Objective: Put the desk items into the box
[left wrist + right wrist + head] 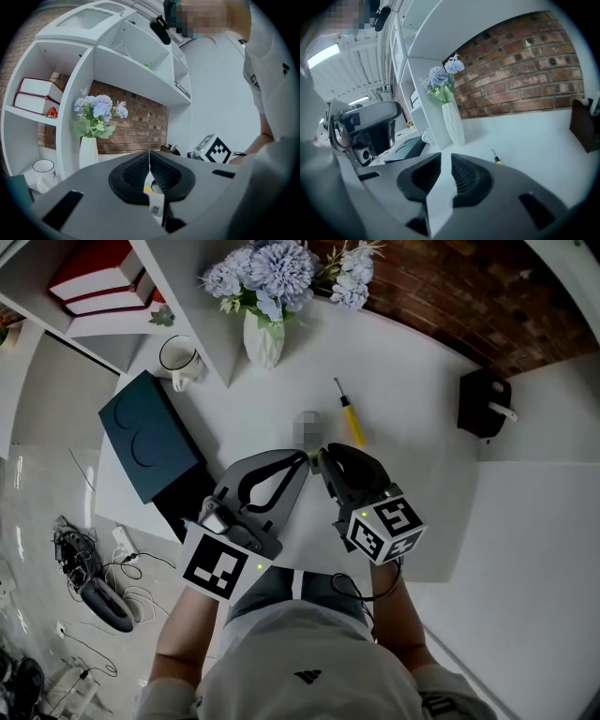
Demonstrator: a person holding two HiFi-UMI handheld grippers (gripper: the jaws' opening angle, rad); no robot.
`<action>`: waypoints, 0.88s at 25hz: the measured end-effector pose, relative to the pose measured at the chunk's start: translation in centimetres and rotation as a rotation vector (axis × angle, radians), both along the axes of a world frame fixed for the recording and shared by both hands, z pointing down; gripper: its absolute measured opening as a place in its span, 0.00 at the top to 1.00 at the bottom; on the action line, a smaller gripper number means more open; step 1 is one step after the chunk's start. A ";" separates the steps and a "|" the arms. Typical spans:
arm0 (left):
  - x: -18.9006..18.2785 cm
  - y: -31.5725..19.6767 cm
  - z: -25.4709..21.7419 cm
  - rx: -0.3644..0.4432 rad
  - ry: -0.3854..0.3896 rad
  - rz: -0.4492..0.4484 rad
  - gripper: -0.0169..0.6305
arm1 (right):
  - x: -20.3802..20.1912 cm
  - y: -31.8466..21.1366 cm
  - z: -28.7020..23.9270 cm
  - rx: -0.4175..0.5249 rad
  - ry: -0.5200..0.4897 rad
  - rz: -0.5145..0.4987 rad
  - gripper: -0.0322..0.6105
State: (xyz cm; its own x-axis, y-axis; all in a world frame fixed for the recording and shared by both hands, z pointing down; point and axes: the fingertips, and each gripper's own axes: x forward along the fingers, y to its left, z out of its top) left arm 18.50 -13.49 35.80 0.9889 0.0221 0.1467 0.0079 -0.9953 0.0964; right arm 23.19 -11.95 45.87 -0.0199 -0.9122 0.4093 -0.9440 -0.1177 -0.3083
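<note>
A yellow-handled screwdriver point(350, 416) point(496, 157) lies on the white round table point(422, 456), just beyond both grippers. The dark teal box point(150, 437) point(405, 147) sits at the table's left edge. My left gripper point(305, 458) point(149, 152) is shut, its pads meeting at the tips with nothing between them. Right beside it, my right gripper point(322, 454) point(446, 157) stands slightly open with only bare table showing through the narrow gap. Both point toward the table's middle, tips almost touching each other.
A white vase of blue flowers point(263, 338) point(88, 152) point(453, 124) and a white mug point(180, 360) stand at the back beside white shelving with books point(98, 282). A black holder point(483, 401) point(583, 124) sits at the right edge. Cables lie on the floor point(94, 577).
</note>
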 end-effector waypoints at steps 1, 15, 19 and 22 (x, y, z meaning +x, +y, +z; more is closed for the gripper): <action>0.1 -0.2 0.1 -0.001 0.000 0.001 0.95 | 0.1 -0.1 0.5 -0.012 0.000 0.003 0.86; 0.4 -1.2 1.4 -0.037 -0.011 0.005 0.95 | 0.4 0.4 8.0 -0.216 0.028 0.011 0.69; 0.4 -1.3 1.6 -0.039 -0.011 0.008 0.95 | 0.5 0.4 9.0 -0.245 0.046 0.020 0.67; 0.4 -1.5 1.8 -0.045 -0.013 0.005 0.95 | 0.4 0.3 9.7 -0.269 0.050 0.019 0.65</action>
